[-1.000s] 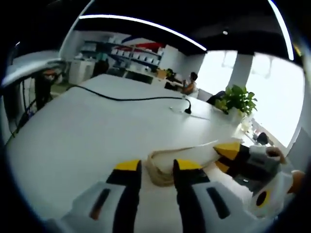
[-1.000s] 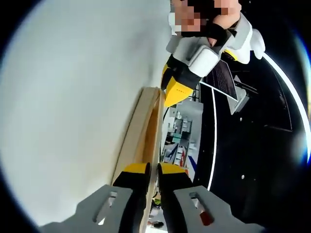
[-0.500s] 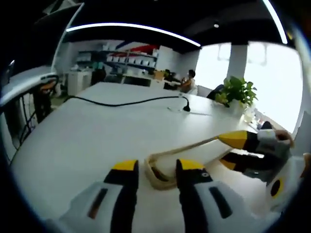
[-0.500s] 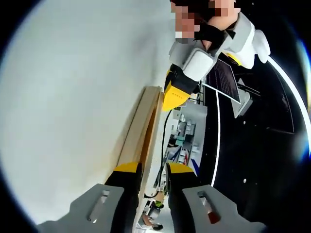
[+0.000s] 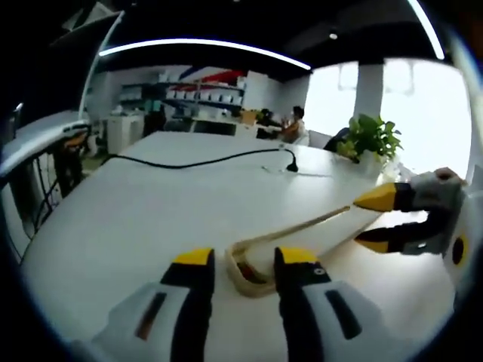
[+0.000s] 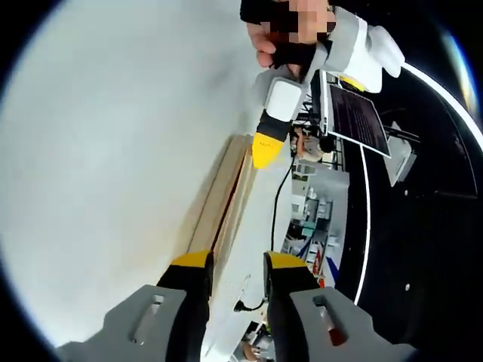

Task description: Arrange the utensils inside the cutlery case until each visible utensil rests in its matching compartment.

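Cutlery case, a shallow pale wooden tray with a raised rim, lies flat on the white table, its near corner in the gap between my left gripper's yellow-tipped jaws. They stand spread, one either side of that corner, pinching nothing; I judge I have them there to steady or square the case. Something dark and reddish lies inside at the corner, too blurred to name as a utensil.

At three o'clock in the left gripper view my right gripper comes in, its jaws parted, hovering at the case's far end without clearly touching it.

In the right gripper view the case runs edge-on from six o'clock toward twelve, and the right gripper straddles its rim with jaws apart, gripping nothing. The left gripper shows at twelve o'clock, at the far end.

A black cable crosses the table well behind, and a green potted plant stands at two o'clock. Compartments are hidden from me, so sorting looks not yet begun.
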Demonstrator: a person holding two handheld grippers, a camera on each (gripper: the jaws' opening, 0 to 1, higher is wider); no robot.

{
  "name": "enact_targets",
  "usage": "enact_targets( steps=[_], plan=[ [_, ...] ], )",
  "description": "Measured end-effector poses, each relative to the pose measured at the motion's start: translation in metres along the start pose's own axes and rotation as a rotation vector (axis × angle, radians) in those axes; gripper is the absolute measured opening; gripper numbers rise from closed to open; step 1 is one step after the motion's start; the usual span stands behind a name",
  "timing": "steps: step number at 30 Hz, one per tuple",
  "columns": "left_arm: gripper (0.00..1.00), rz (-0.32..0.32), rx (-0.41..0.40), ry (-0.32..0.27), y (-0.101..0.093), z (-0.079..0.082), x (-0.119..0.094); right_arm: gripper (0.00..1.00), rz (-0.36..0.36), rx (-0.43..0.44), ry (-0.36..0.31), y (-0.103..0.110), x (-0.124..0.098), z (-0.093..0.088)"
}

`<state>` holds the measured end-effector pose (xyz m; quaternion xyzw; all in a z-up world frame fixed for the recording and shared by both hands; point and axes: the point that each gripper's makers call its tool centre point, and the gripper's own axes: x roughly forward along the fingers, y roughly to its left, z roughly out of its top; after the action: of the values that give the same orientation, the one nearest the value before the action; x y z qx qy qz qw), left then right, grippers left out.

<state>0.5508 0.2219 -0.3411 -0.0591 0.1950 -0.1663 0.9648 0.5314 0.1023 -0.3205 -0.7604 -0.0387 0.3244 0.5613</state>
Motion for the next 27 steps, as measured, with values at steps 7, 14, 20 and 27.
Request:
enact_targets(
  steps=[7,14,20,27],
  plan=[
    [0.34,-0.002,0.019,-0.005,0.003,0.004,0.004,0.26,0.001,0.067,0.031,0.005,-0.01,-0.023],
    [0.34,0.004,0.036,-0.006,0.003,0.004,0.004,0.25,0.009,0.301,0.018,0.017,-0.02,-0.047],
    [0.34,0.007,0.045,-0.008,0.0,0.004,0.003,0.27,0.026,0.684,-0.067,0.022,-0.035,-0.069],
    [0.34,0.014,0.057,-0.01,-0.003,0.002,0.0,0.24,0.104,1.295,-0.182,0.03,-0.044,-0.092]
  ],
)
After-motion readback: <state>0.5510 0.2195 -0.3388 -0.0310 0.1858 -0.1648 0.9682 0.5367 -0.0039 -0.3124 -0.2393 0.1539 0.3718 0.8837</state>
